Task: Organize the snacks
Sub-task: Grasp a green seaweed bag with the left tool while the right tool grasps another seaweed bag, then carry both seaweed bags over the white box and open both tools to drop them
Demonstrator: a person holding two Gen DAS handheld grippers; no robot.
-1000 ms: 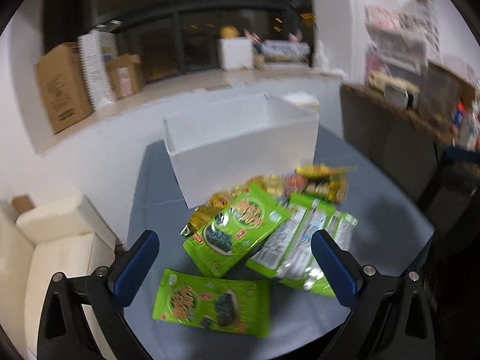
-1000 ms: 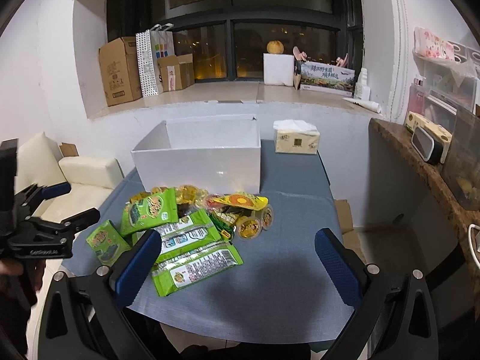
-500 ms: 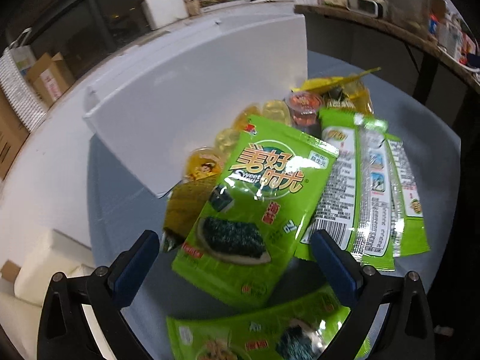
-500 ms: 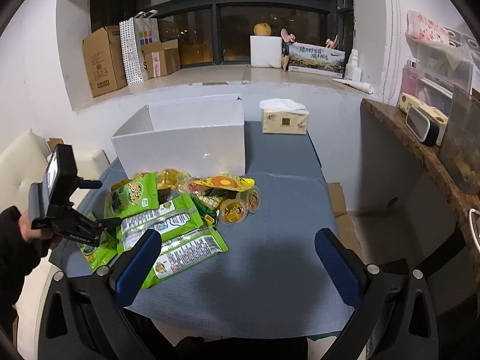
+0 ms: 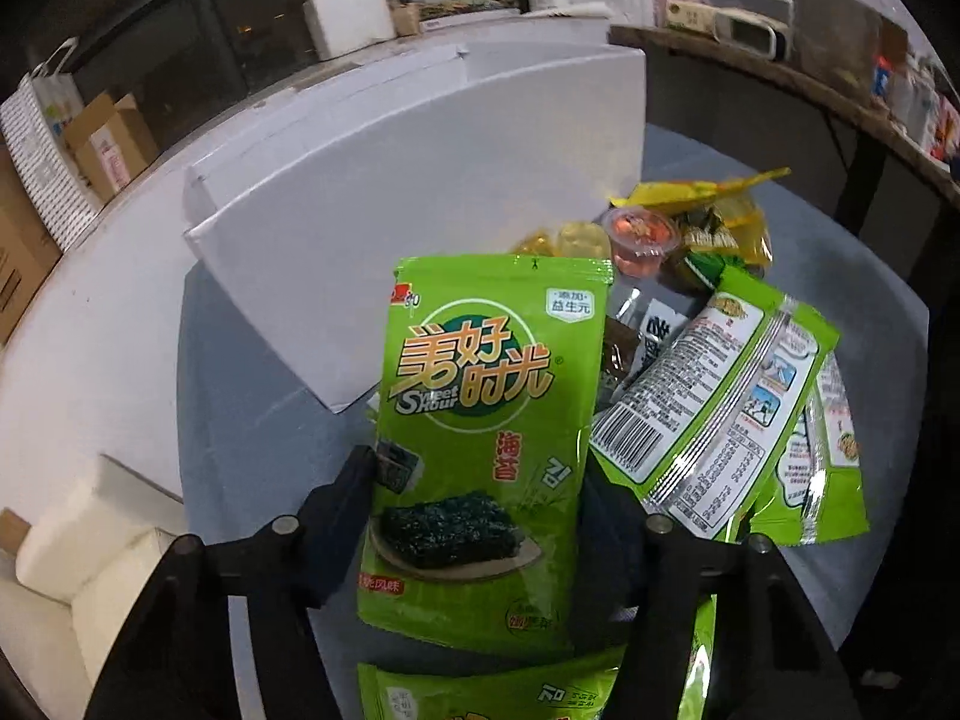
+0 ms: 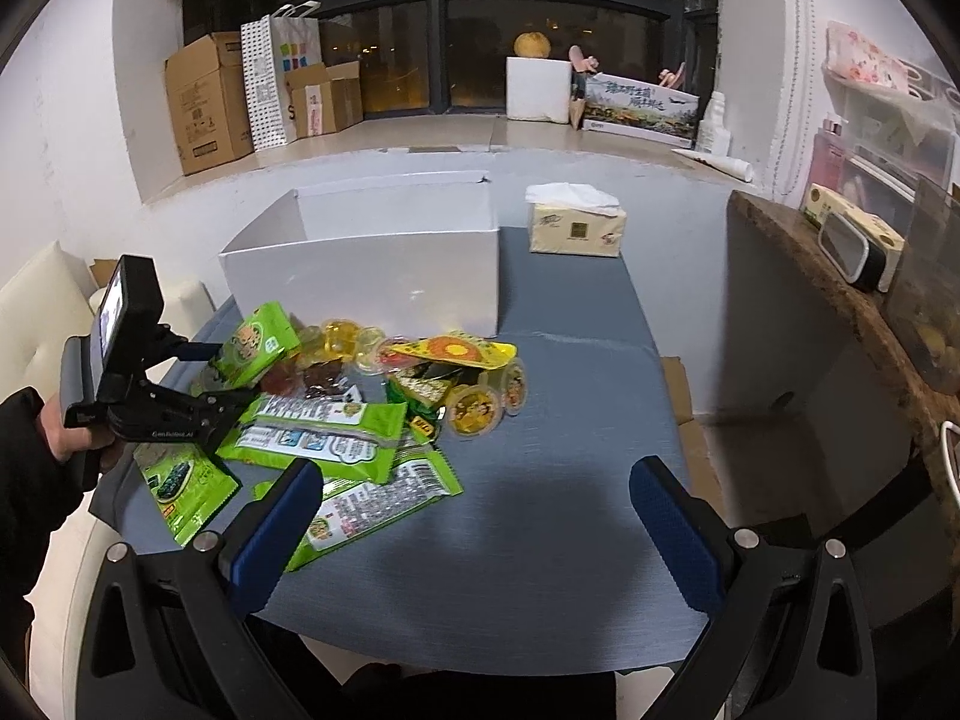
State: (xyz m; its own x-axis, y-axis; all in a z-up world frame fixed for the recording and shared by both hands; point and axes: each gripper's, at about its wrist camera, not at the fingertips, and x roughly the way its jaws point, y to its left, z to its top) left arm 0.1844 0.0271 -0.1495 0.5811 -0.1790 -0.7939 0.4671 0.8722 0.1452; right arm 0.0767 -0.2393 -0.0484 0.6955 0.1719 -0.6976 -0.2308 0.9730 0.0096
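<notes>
The left gripper (image 5: 480, 516) has just been closing and is now pinching the green seaweed packet (image 5: 486, 432) between its pads, lifting it off the snack pile (image 6: 372, 408). The right gripper (image 6: 474, 516) is hanging open, holding nothing. Next, I judge, the packet is going forward into the white box (image 5: 372, 228) straight ahead

Snack pile (image 6: 372, 396) on table (image 6: 540, 510), before box (image 6: 372, 276); tissue pack (image 6: 576, 222) behind.

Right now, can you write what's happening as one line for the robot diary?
left gripper: just closed on seaweed snack pack, tilted up | right gripper: open, empty, above table | white box: looks empty
</notes>
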